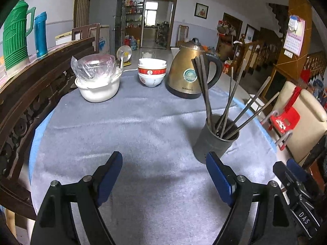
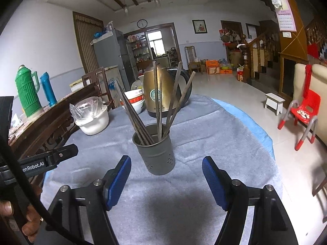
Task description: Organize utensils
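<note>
Both grippers are spread wide with nothing in them: the left gripper (image 1: 164, 178) hovers over bare grey cloth (image 1: 143, 126) with the dark grey perforated metal utensil cup (image 2: 156, 153) just off its right finger, and the right gripper (image 2: 166, 181) sits right in front of that cup. Several long dark metal chopsticks (image 2: 157, 102) stand fanned out inside the cup, and past it sit a brass-coloured electric kettle (image 2: 161, 89), stacked red-and-white bowls (image 1: 151, 71) and a white pot covered in plastic film (image 1: 97, 81).

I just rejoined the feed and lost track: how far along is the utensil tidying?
Done, by the look of it: the chopsticks all stand in the grey holder on the grey cloth, and no loose utensils show on it. In hand: nothing; the left hand-held gripper and the right hand-held gripper are both open and empty, short of the holder. Left: little visible, perhaps a final check.
</note>
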The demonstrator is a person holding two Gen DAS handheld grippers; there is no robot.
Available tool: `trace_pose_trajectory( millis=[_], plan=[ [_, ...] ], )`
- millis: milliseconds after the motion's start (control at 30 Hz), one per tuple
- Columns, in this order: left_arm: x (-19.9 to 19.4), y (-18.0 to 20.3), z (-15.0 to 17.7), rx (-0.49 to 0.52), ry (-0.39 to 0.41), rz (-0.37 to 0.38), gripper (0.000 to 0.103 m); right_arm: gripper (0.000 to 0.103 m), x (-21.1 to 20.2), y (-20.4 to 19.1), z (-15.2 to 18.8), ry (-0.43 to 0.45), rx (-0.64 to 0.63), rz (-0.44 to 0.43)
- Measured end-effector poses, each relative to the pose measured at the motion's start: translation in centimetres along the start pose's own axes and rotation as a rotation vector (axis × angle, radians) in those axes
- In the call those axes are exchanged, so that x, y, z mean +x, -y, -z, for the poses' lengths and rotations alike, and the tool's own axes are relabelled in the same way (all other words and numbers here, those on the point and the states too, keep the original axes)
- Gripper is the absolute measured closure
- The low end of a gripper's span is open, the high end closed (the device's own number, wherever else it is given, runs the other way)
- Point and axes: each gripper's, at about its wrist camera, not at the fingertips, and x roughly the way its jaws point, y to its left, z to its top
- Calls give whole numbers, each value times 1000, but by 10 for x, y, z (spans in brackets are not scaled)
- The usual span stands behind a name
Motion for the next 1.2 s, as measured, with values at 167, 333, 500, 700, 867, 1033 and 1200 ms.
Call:
trace_pose_trajectory(
  millis=[167,333,500,700,867,1033,1200],
  plan=[
    [8,0,0,12,-21,-17,19,28,6,0,-1,-9,-11,9],
    [12,0,-2,13,-30,-16,19,28,9,-3,-3,-8,-36,12],
    [13,3,-4,30,-20,-32,10,28,11,-11,-8,3,-100,20],
    [14,6,-4,46,-18,-41,7,26,17,-13,-8,-15,-115,20],
    [14,8,-5,60,-13,-53,6,26,19,-16,-8,-24,-138,21],
    [14,11,-8,70,-3,-60,2,26,20,-17,-9,-26,-153,29],
    [18,14,-12,73,-19,-57,2,26,22,-14,-9,-29,-159,35]
  ],
)
